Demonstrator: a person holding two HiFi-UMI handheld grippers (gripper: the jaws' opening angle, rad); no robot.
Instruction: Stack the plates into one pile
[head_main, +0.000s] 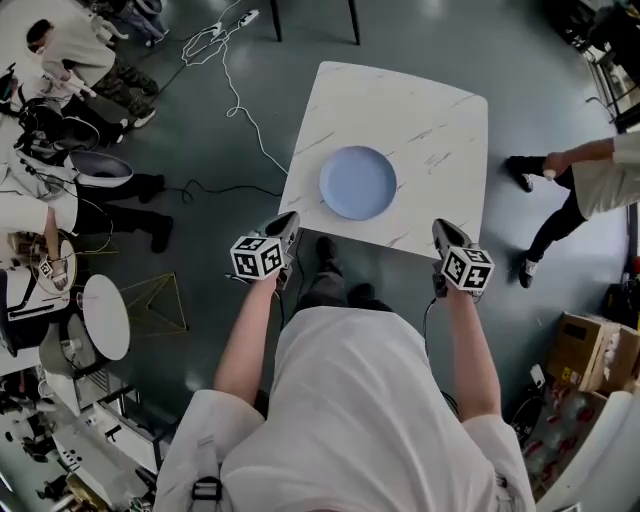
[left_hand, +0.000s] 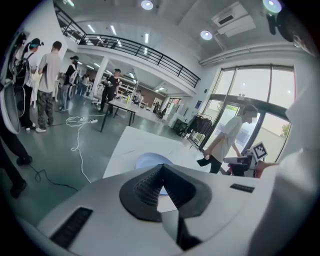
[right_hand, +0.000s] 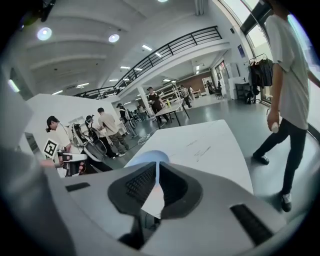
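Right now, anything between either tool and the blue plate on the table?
Nothing visible. Only bare marble tabletop lies between the blue plate and the left tool and right tool, both shut and empty by its near edge.

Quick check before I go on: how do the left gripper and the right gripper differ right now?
The left gripper hangs at the table's near left corner, the right gripper at its near right edge. The left gripper's jaws meet fully, while the right gripper's leave a thin slit. Both are shut, empty and aimed toward the blue plate.
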